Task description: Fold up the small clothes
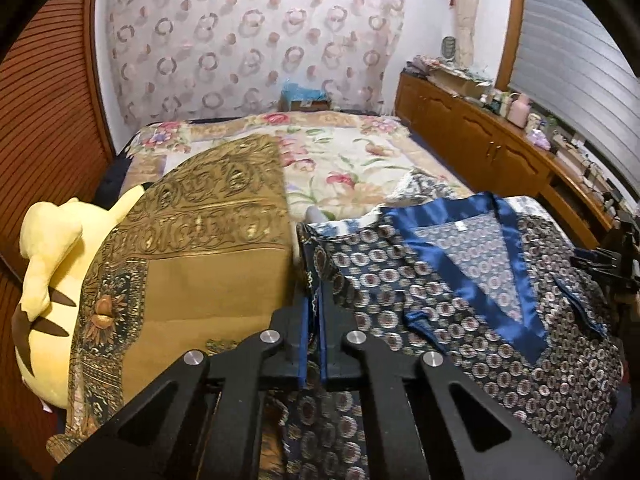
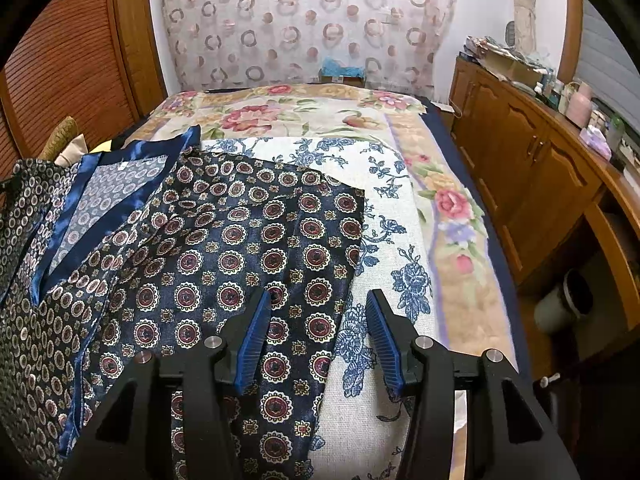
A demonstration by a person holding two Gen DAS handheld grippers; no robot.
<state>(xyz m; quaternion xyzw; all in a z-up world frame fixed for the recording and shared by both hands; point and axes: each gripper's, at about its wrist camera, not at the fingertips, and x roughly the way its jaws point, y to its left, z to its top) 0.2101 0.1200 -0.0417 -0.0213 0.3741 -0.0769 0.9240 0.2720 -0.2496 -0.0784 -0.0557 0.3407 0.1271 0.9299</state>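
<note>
A navy satin top (image 1: 440,280) with round medallions and a shiny blue V-neck band lies spread on a white cloth with blue flowers (image 2: 384,216) on the bed. My left gripper (image 1: 315,300) is shut on the top's left edge, and a fold of the fabric stands up between its pads. In the right wrist view the same top (image 2: 240,240) fills the left half. My right gripper (image 2: 320,300) hangs open just above the top's right edge, its left finger over the fabric and its right finger over the flowered cloth.
A yellow plush toy (image 1: 44,260) and a gold-brown patterned cushion (image 1: 192,240) sit close on the left of the top. A floral blanket (image 2: 280,116) covers the bed beyond. Wooden cabinets (image 2: 532,168) with clutter on top run along the right side.
</note>
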